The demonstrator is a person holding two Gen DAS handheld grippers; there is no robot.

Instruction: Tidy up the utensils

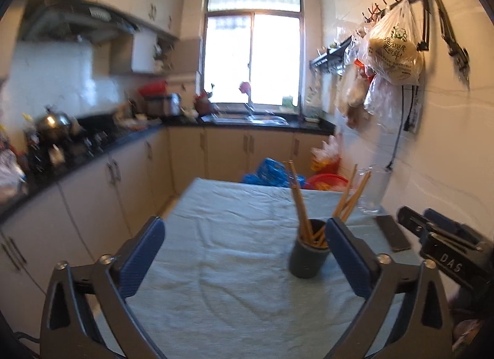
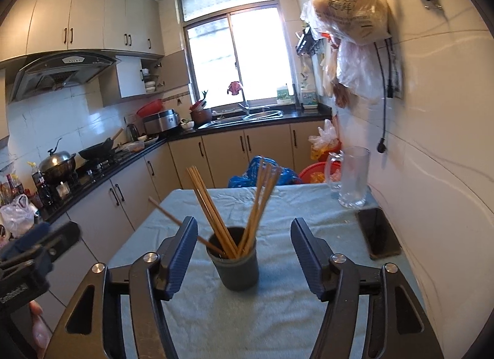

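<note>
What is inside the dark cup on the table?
The dark cup holds wooden chopsticks, splayed apart and sticking out above its rim. Its wall hides their lower ends and bottom.

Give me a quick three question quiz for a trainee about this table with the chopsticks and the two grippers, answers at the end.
1. True or false: the chopsticks lie flat on the cloth.
2. Multiple choice: what lies on the cloth just in front of the glass mug, near the wall? A) a spoon B) a phone C) a plate
3. Fill in: both the left gripper and the right gripper have their jaws ____.

Key
1. False: they stand in the holder.
2. B
3. open, with nothing held
</note>
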